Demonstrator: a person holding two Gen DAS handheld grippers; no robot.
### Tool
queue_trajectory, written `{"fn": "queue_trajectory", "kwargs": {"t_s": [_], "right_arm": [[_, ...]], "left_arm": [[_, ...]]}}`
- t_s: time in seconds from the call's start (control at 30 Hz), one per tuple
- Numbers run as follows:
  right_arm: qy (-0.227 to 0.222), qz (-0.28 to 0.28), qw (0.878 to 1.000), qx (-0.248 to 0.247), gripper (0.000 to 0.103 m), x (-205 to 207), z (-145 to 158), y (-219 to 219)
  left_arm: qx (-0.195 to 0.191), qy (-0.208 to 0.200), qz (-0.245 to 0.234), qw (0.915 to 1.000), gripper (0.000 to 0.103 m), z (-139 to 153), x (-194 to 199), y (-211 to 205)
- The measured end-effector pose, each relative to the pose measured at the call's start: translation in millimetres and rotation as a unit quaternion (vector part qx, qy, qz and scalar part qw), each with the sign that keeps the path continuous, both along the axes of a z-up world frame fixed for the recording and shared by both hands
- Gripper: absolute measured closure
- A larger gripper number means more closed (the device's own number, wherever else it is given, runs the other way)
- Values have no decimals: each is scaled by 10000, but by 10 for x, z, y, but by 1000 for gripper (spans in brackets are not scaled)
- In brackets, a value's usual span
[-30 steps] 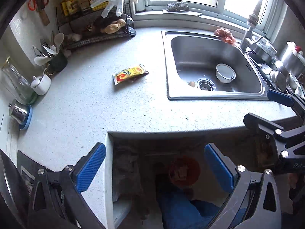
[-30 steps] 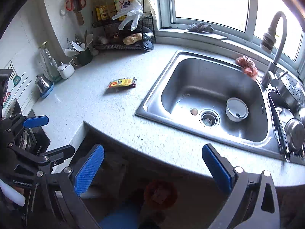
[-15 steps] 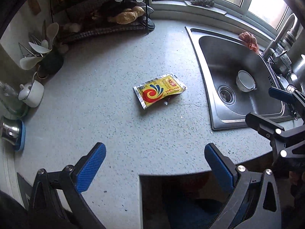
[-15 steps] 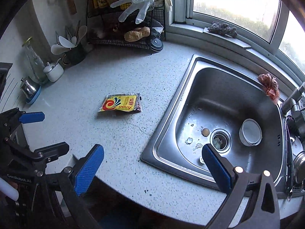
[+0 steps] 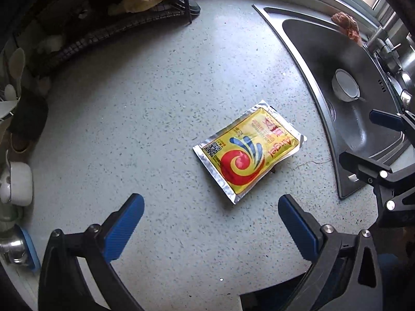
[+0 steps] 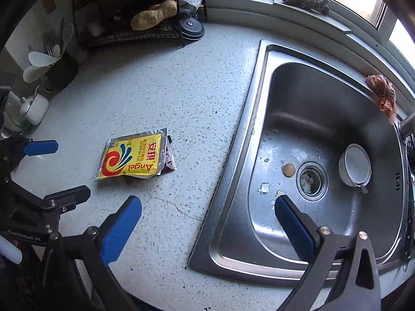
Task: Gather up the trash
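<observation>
A yellow foil packet (image 5: 249, 153) with a red swirl lies flat on the speckled countertop (image 5: 145, 119), just ahead of my left gripper (image 5: 211, 204), which hangs open above the counter with nothing between its blue pads. In the right wrist view the same packet (image 6: 133, 159) lies left of centre, with a dark wrapper scrap (image 6: 170, 162) peeking from under its right edge. My right gripper (image 6: 207, 206) is open too, over the counter's border with the steel sink (image 6: 324, 119). The left gripper (image 6: 41, 171) shows at that view's left edge.
The sink holds a white bowl (image 6: 355, 165), food scraps (image 6: 288, 169) and a drain strainer (image 6: 311, 181). An orange cloth (image 6: 382, 96) hangs on its rim. A black wire rack (image 6: 145, 18) and a utensil pot (image 6: 59, 70) stand at the back, a small white jug (image 6: 35, 107) at the left.
Both grippers have moved forward and down over the counter, from beyond its front edge. The packet now sits much closer and larger in both views. Both grippers stayed open.
</observation>
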State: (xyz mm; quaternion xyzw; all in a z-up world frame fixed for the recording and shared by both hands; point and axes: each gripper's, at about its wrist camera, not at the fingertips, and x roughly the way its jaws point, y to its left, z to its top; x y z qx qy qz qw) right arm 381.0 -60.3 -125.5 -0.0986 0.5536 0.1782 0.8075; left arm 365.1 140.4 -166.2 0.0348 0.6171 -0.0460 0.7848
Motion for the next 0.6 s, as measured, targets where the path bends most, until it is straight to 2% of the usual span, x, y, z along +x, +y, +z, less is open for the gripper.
{"fn": "queue_trajectory", "kwargs": {"t_s": [0.1, 0.2, 0.27, 0.43, 0.6], "right_arm": [[118, -74, 9999, -85, 0, 67, -84, 35], [220, -133, 9996, -121, 0, 100, -138, 39], [255, -178, 9993, -183, 0, 106, -162, 22], [310, -303, 9988, -216, 0, 138, -145, -4], [297, -403, 9985, -231, 0, 182, -118, -13]], "left_arm": [[-3, 176, -310, 9994, 1, -123, 47, -38], [-35, 231, -417, 9989, 1, -202, 92, -52], [-88, 251, -475, 9985, 5, -235, 125, -60], [-228, 272, -677, 9971, 27, -279, 253, -92], [-354, 241, -869, 9953, 38, -283, 320, -183]]}}
